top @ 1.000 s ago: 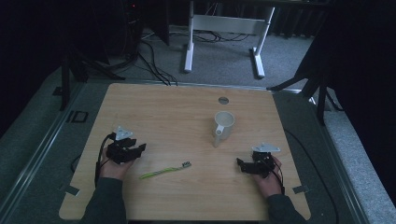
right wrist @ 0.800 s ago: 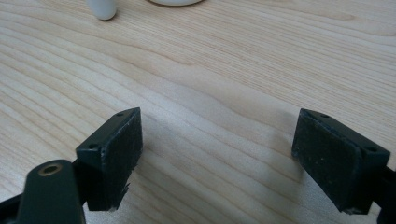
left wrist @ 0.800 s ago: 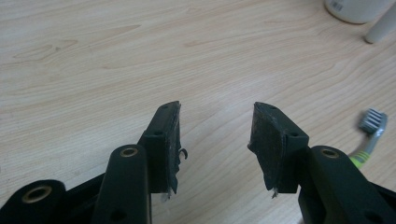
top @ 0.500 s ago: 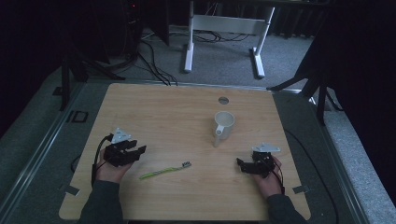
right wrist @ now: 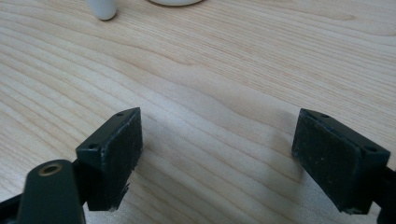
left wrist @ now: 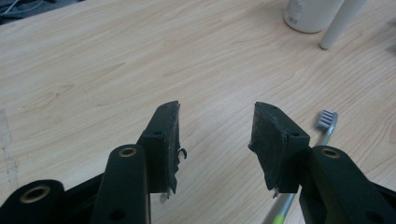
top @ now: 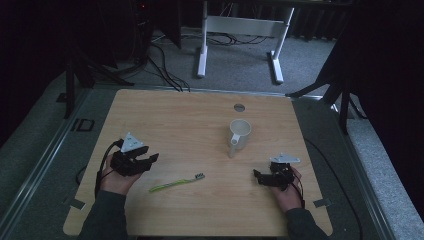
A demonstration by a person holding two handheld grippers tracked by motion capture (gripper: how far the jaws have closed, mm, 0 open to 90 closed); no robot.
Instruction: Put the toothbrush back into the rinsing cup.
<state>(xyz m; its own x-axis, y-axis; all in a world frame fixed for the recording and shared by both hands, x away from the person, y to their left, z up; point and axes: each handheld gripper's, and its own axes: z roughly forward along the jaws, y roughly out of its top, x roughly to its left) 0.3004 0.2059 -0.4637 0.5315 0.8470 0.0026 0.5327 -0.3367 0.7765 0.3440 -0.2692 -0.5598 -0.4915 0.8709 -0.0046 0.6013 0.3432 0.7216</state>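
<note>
A green toothbrush (top: 176,183) with a grey bristle head (left wrist: 327,119) lies flat on the wooden table (top: 180,120), near the front middle. A white mug (top: 239,132) stands upright right of centre, with a white tube-like piece (top: 233,146) touching its near side. My left gripper (top: 148,161) hovers just left of the toothbrush, jaws open and empty (left wrist: 215,140); the toothbrush handle passes under its right jaw. At the front right, my right gripper (top: 258,176) stays low over bare wood, jaws wide open (right wrist: 217,154) with nothing between them.
A round grommet hole (top: 239,107) sits near the table's far edge. White desk legs (top: 202,47) and cables lie on the floor beyond the table. Strips of tape mark the table's front corners (top: 75,203).
My left gripper has risen a little and drifted toward the toothbrush. The right gripper, mug and toothbrush have stayed put.
</note>
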